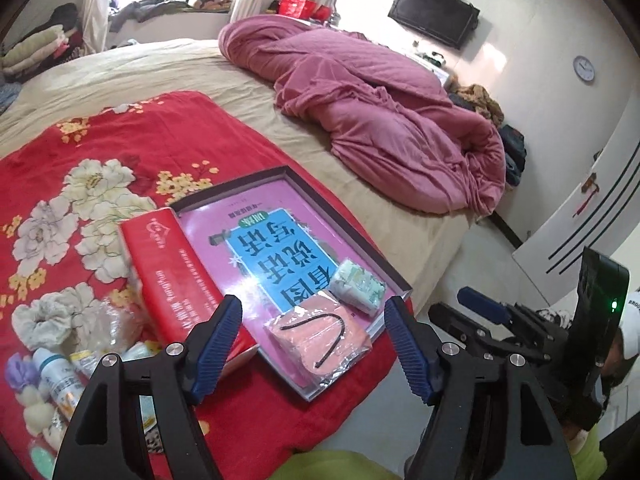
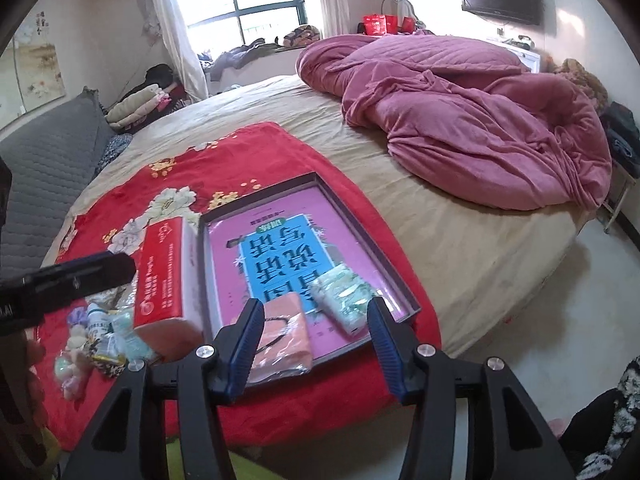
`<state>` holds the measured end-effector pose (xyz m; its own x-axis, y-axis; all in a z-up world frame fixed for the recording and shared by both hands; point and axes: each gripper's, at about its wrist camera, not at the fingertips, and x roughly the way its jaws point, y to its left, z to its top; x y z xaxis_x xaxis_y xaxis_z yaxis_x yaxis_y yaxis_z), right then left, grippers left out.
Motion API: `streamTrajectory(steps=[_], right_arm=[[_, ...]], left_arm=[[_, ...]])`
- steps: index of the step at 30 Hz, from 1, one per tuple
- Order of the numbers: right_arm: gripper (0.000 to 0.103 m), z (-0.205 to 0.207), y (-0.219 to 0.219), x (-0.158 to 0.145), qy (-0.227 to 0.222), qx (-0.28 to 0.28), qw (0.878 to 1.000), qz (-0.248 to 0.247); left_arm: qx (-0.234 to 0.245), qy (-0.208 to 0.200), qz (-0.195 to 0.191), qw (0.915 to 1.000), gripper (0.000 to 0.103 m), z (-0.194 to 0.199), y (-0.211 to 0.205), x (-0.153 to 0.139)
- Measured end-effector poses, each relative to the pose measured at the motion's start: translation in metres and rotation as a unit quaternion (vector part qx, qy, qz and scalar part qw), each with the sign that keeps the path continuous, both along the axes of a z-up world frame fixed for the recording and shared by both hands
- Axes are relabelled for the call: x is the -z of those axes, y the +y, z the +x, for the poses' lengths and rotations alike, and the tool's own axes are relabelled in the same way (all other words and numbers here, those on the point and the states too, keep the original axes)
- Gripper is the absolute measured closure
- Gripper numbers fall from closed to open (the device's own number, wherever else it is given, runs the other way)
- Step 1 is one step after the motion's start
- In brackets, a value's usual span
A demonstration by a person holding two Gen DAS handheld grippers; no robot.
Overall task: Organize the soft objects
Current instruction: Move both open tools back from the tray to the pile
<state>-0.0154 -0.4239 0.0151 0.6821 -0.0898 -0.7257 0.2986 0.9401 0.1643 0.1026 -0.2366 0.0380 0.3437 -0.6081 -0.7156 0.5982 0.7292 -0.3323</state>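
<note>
Grippers held apart and empty, our left gripper point(image 1: 312, 344) and right gripper point(image 2: 316, 344) hover over the shallow tray point(image 2: 362, 236), where a pink cloth packet point(image 2: 286, 336) and what seems a tissue pack point(image 2: 344, 300) lie.

Daylight enters through a curtained window point(image 2: 256, 0) behind a wide bed point(image 2: 460, 240) with a crumpled pink duvet point(image 2: 480, 120); a dark television point(image 1: 434, 14) hangs on the white wall.

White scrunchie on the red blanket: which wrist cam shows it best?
Left wrist view: the white scrunchie lies fully visible at the frame's left, beside the bottles. In the right wrist view the left gripper blocks that area, so I cannot pick it out.
</note>
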Motion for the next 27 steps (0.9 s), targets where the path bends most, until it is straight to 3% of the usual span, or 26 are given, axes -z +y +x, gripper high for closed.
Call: streamTrajectory(steps=[10, 19, 27], right_arm=[[0.05, -0.002, 0.064, -0.026, -0.013, -0.047, 0.999, -0.013], [0.049, 0.007, 0.132, -0.049, -0.025, -0.096, 0.995, -0.025], [0.049, 0.013, 0.184, -0.056, -0.024, -0.135, 0.99, -0.034]], left_arm=[[-0.073, -0.046, 0.009, 0.9963, 0.027, -0.018, 0.088, -0.028], [-0.169, -0.076, 0.035, 0.982, 0.026, -0.031, 0.183, -0.04], [-0.22, -0.069, 0.044, 0.9719, 0.026, -0.038, 0.246, -0.034]])
